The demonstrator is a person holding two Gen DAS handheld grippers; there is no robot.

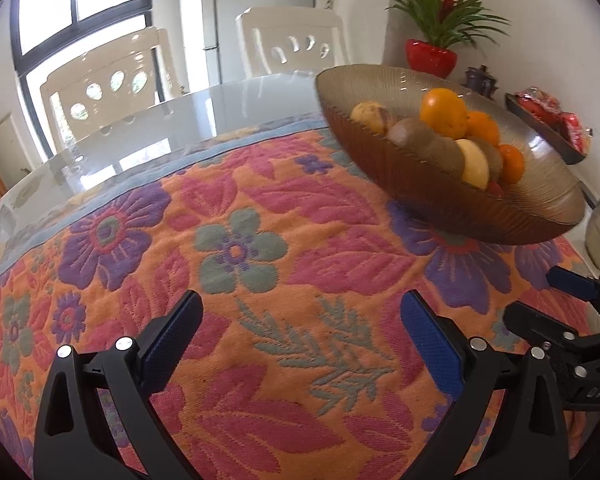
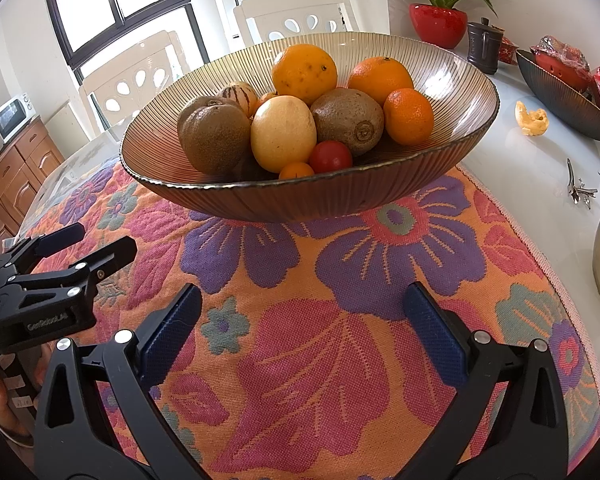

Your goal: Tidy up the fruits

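The fruits all sit piled in the big glass bowl on the flowery cloth, so none can roll off. The left gripper and right gripper hang spread wide, holding nothing.

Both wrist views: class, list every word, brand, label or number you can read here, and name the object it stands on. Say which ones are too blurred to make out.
"GenRobot.AI", as best it reads, small white print on the body of the left gripper in the right wrist view.
"DAS" is all that reads of white print on the right gripper in the left wrist view; the rest is cut off.
No other text is readable.
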